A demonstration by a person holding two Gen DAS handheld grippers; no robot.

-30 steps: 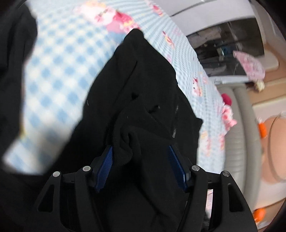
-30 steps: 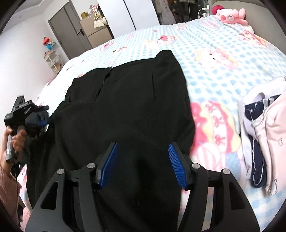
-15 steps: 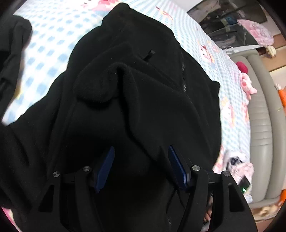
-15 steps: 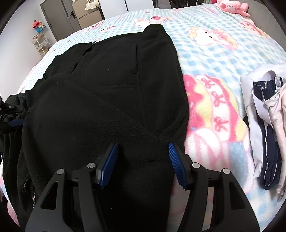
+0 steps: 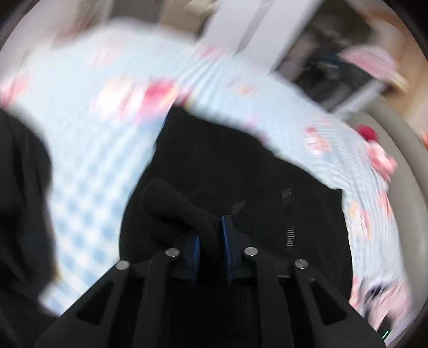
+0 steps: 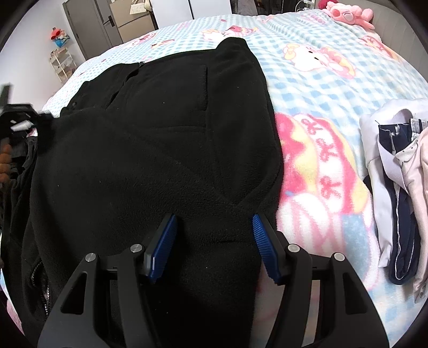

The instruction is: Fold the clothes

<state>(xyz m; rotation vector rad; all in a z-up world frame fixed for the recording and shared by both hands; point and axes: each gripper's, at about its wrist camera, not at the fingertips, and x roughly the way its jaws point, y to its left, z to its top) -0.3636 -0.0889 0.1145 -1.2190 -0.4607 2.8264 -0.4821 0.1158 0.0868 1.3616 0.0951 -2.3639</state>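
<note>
Bedroom, bed covered by a blue-check cartoon blanket (image 6: 321, 88), grey cabinets at the far wall ahead of the right gripper, a plush toy (image 6: 347, 12) at the far right edge of the bed. A black fleece jacket (image 6: 165, 139) lies spread on the blanket straight ahead of and beneath the right gripper (image 6: 214, 241), zipper running off to the far left. Right gripper jaws stand wide apart over the near edge of the fleece, gripping nothing; probably parked there to pin or flatten that edge while the other hand works. Left gripper (image 5: 210, 241) has its jaws pinched together on a rolled ridge of the same black fleece, which sticks out ahead and to its left; the left view is motion-blurred, so details beyond the pinch are unclear. The pinch likely serves to carry that part over for a fold. A pile of other clothes (image 6: 396, 182), white, navy and pale pink, sits off to the right of the right gripper, apart from the jacket, probably set aside. The fold looks partly done; the jacket is not yet compact.
</note>
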